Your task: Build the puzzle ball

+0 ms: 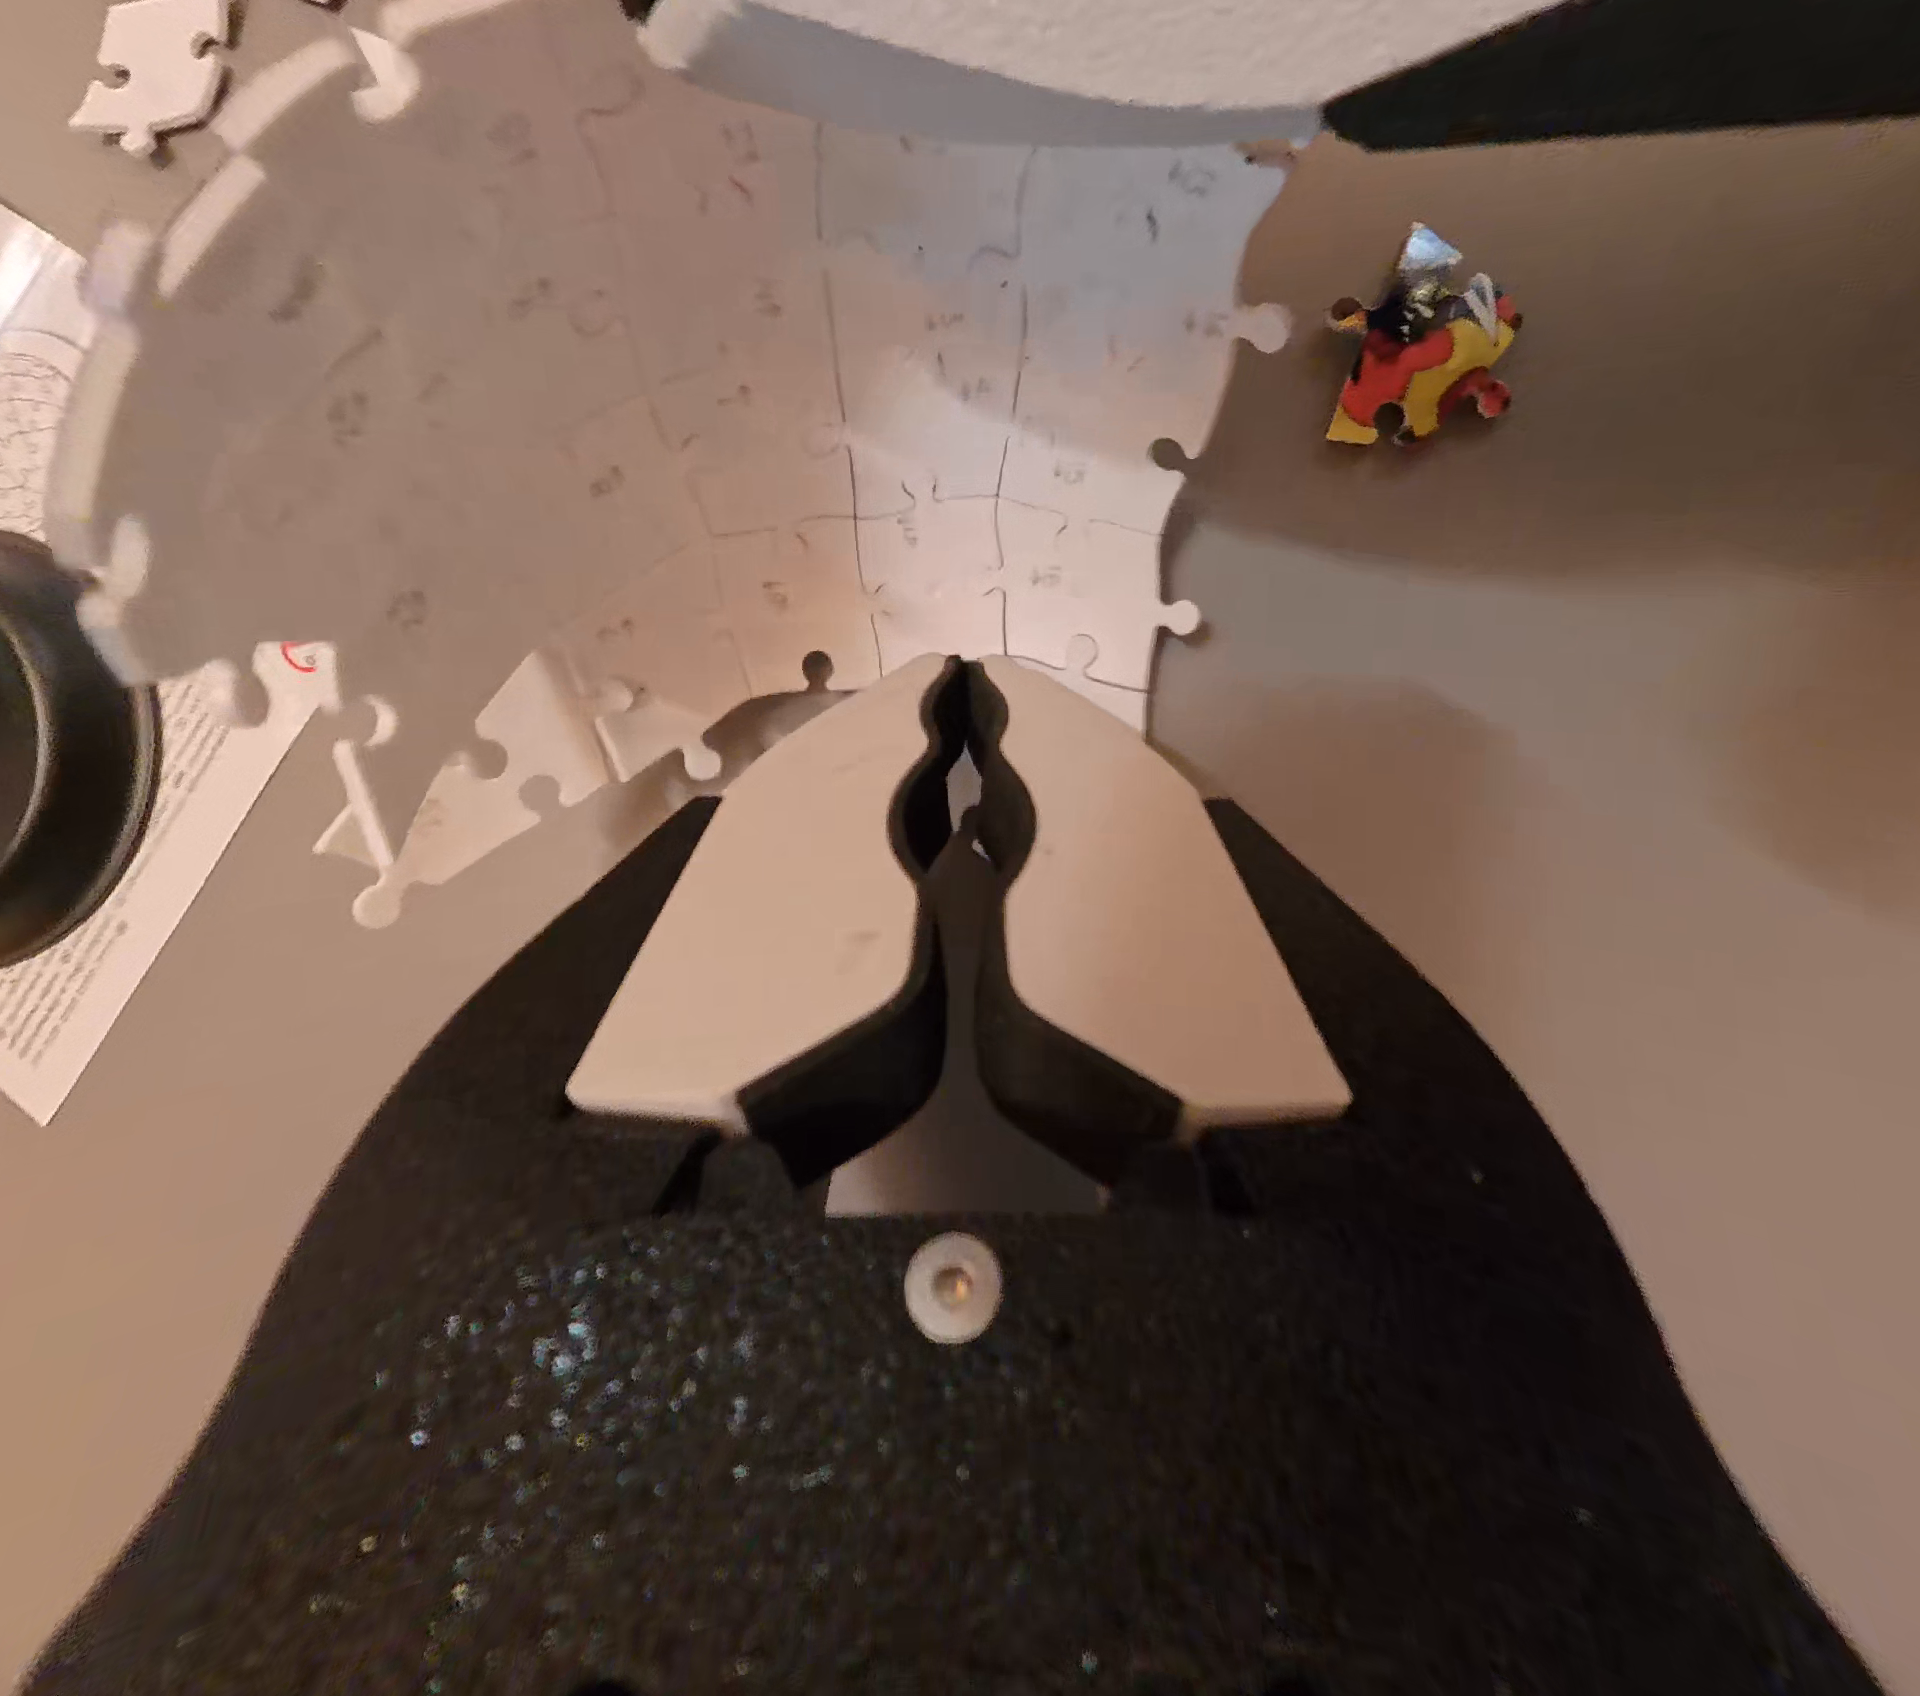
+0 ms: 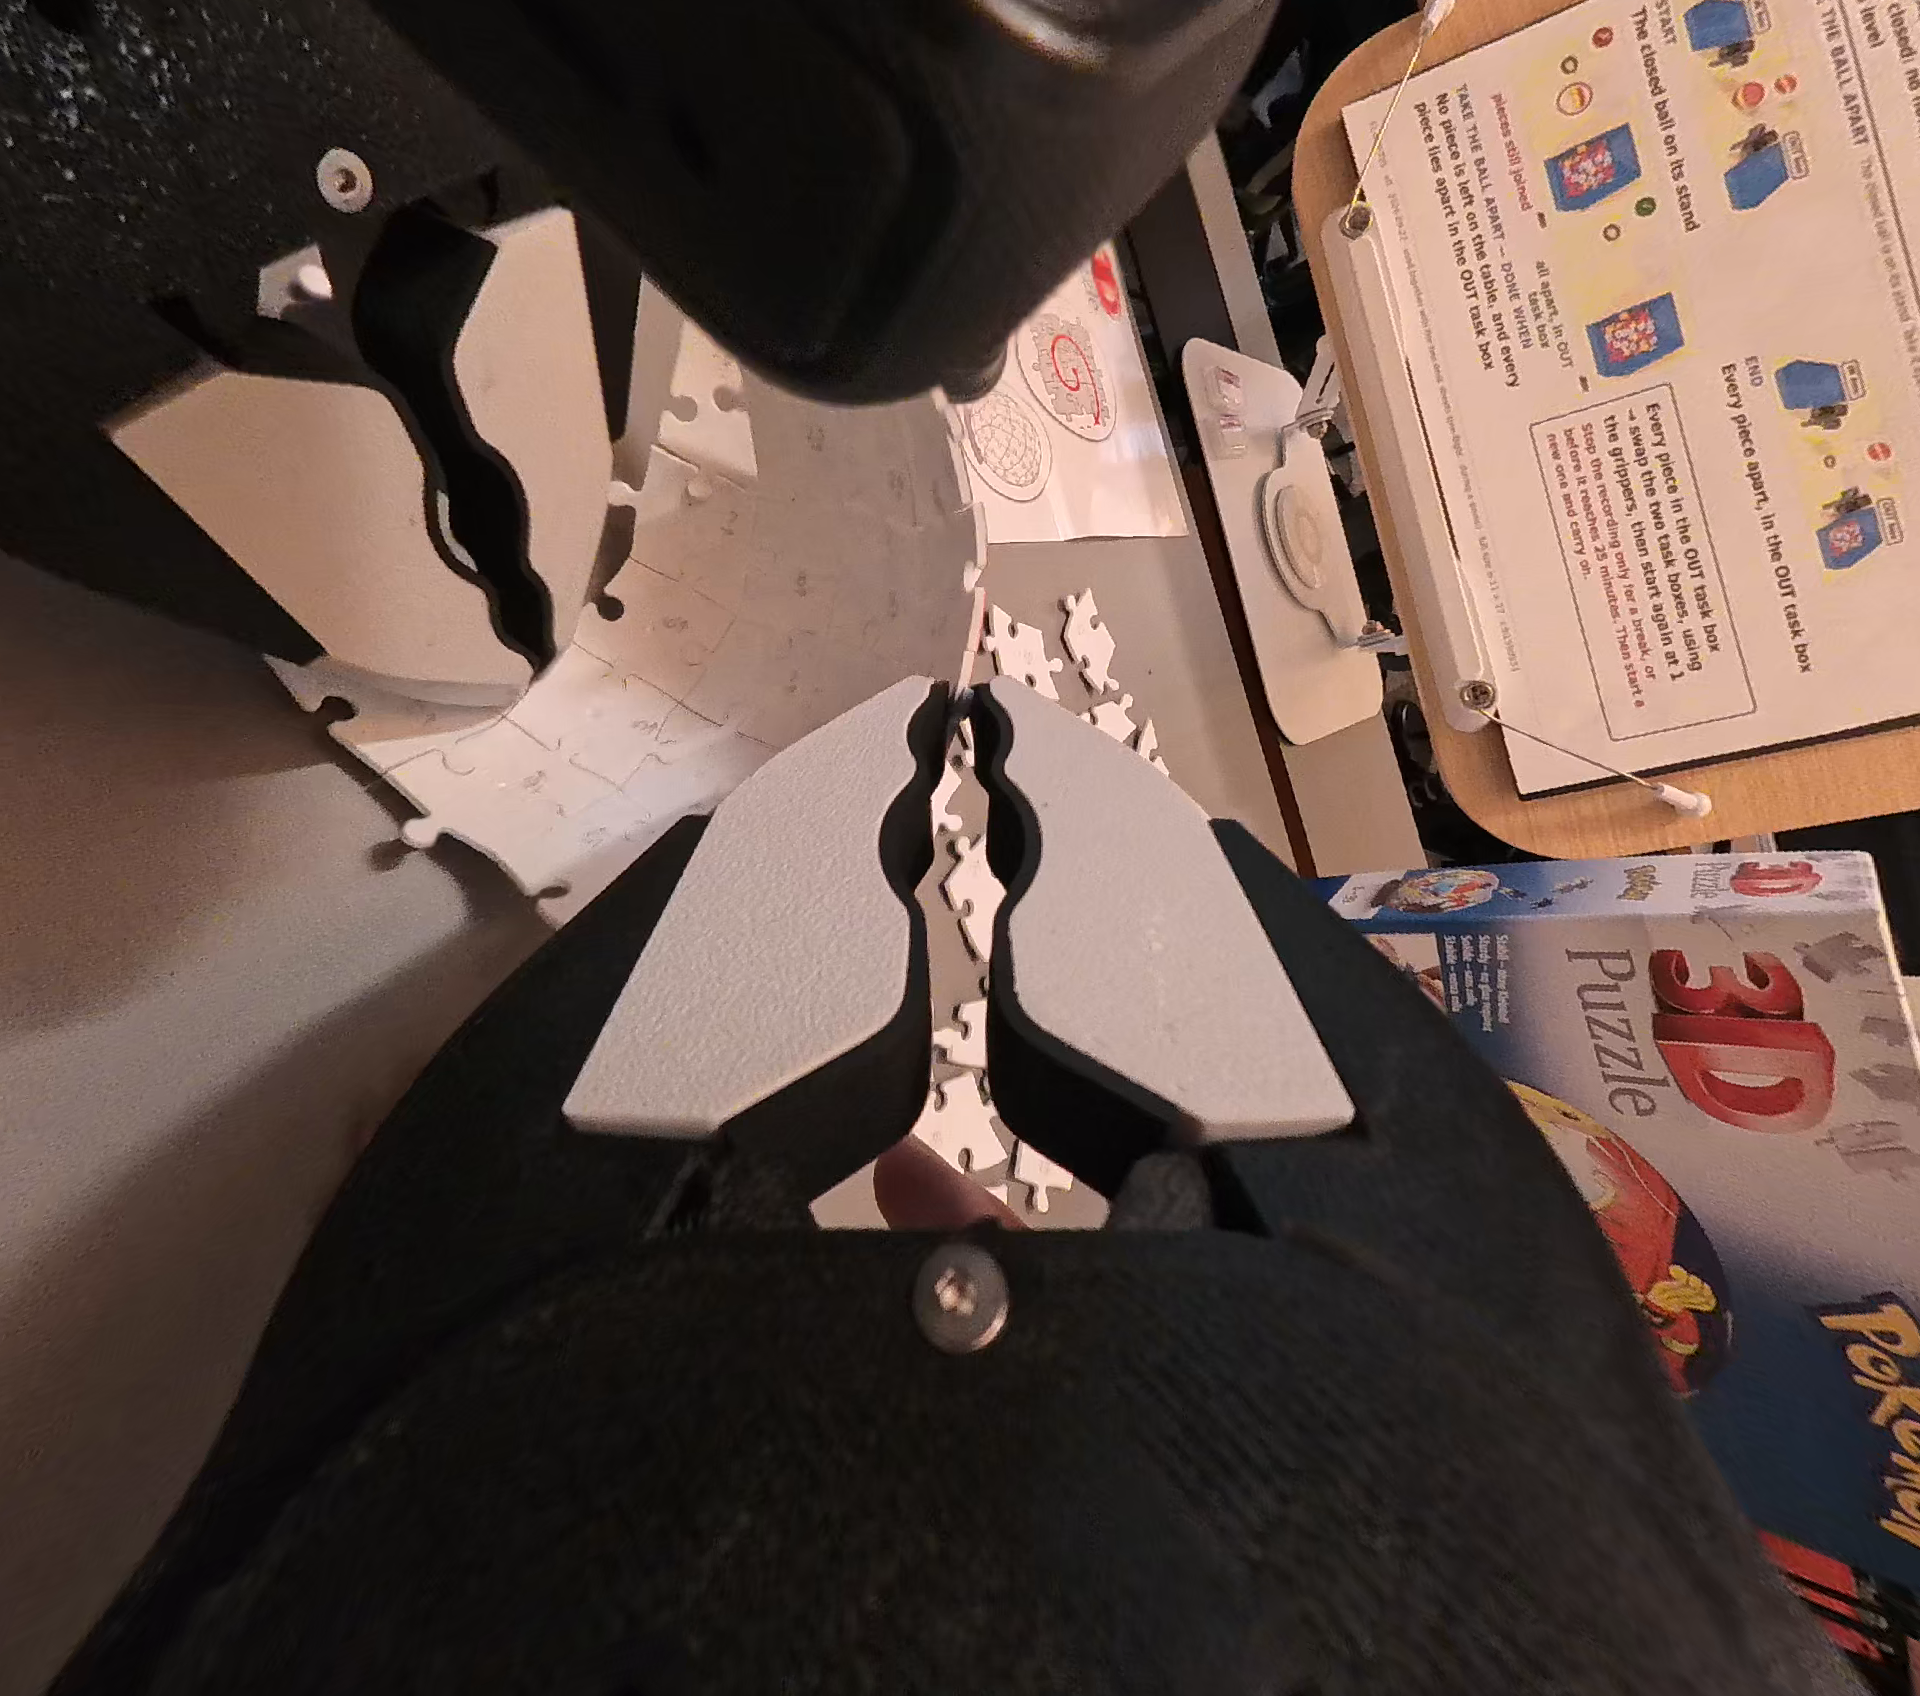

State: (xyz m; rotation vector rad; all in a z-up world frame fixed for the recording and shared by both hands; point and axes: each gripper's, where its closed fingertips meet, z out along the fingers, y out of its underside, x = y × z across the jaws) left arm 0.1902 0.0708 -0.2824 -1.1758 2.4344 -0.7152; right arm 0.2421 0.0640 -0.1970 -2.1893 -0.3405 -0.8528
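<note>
Left tool (image 1: 961, 670) pinches the curved puzzle shell's (image 1: 727, 399) edge; right tool (image 2: 966, 696) is closed, seemingly on the opposite rim. Support both edges evenly, avoiding popped joints

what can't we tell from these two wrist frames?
- Left wrist view: the left tongs look shut on the curved puzzle shell's rim; the contact itself is hidden behind the fingers.
- Same view: the right tongs, blurred and cut off by the top edge, cover the shell's far side.
- Right wrist view: whether the right tongs pinch the shell edge or close on nothing.
- Pencil marks inside the shell: too faint.
- Loose white pieces: partly hidden behind the tongs.
</note>
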